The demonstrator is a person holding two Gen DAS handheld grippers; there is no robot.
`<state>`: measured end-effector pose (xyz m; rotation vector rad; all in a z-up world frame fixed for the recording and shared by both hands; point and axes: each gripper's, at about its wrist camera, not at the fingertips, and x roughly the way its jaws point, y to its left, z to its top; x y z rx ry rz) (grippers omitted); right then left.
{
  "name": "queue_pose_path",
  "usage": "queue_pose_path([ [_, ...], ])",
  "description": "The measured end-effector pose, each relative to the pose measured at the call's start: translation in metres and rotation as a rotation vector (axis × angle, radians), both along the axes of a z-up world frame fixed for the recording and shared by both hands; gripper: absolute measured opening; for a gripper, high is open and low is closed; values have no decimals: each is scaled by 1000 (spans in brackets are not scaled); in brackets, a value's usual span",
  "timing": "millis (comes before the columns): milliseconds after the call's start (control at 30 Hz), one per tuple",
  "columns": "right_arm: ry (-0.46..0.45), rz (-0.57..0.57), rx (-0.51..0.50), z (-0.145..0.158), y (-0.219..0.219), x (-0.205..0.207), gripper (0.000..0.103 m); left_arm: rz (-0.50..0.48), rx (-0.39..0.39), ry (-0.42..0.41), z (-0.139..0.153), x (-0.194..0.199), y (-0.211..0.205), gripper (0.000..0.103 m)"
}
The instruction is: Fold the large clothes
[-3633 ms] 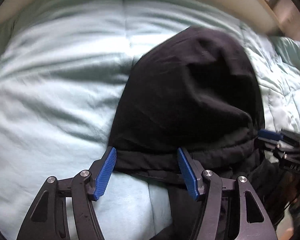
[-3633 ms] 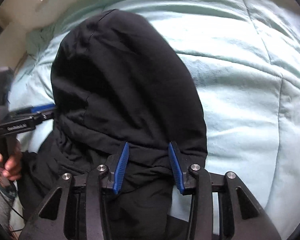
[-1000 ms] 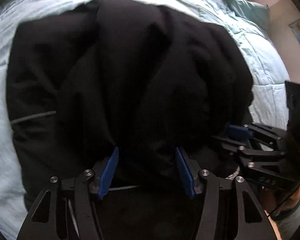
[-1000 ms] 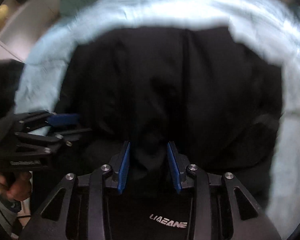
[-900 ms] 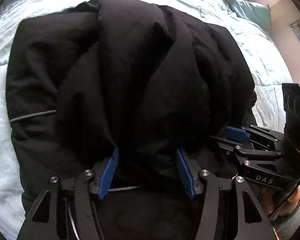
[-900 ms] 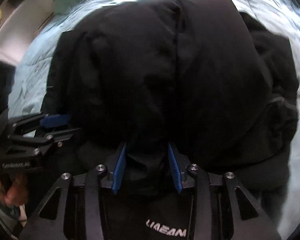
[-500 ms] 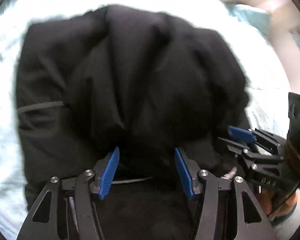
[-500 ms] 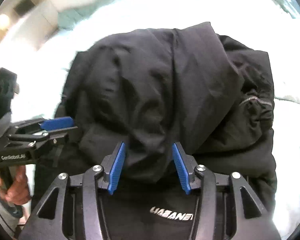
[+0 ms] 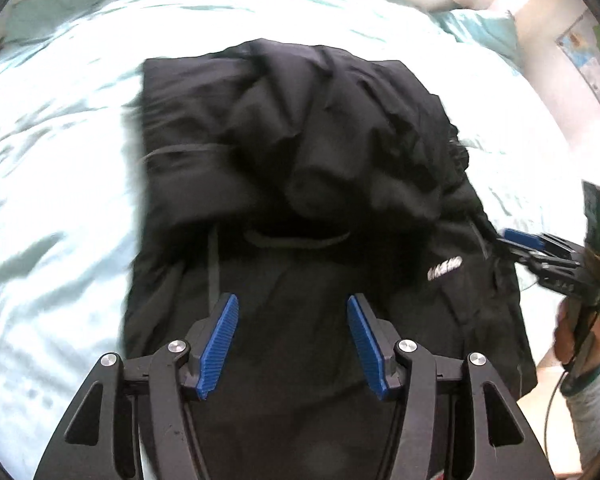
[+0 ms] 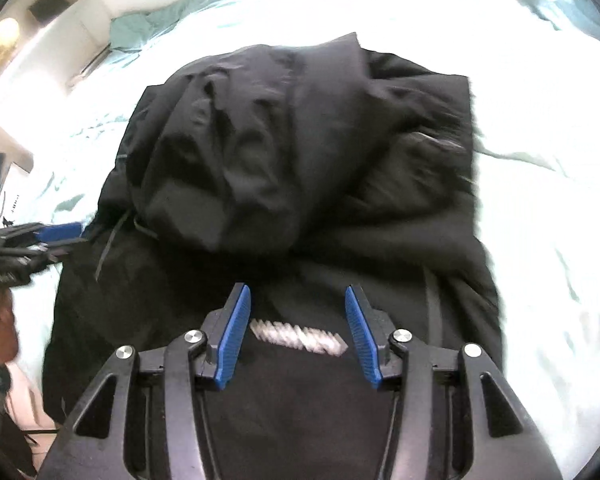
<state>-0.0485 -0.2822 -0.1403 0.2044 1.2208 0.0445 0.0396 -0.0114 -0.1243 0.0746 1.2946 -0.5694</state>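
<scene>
A black hooded jacket lies on the bed, its hood folded down over the body. It also shows in the right wrist view, with a white logo near my fingers. My left gripper is open and empty above the jacket's near part. My right gripper is open and empty above the logo. Each gripper shows at the edge of the other's view, the right one and the left one.
A pale mint quilt covers the bed around the jacket, and it shows in the right wrist view too. A pillow lies at the far right. The bed's near edge is by my hand.
Both grippers have let go of the hood and pulled back and up. The hood now rests on the jacket's body. The jaws of both stand wider apart.
</scene>
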Motion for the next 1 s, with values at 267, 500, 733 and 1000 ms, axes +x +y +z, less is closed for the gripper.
queue_pose_path([
  [267, 70, -143, 2, 7, -51, -88, 53, 153, 39, 49, 6, -27, 78, 59],
  [500, 129, -258, 52, 4, -86, -138, 53, 213, 59, 153, -9, -59, 119, 59],
  [733, 227, -271, 59, -9, -88, -167, 54, 273, 50, 296, -32, -99, 153, 59],
  [1000, 307, -301, 64, -26, -85, -199, 58, 323, 59, 382, -57, -134, 181, 59],
])
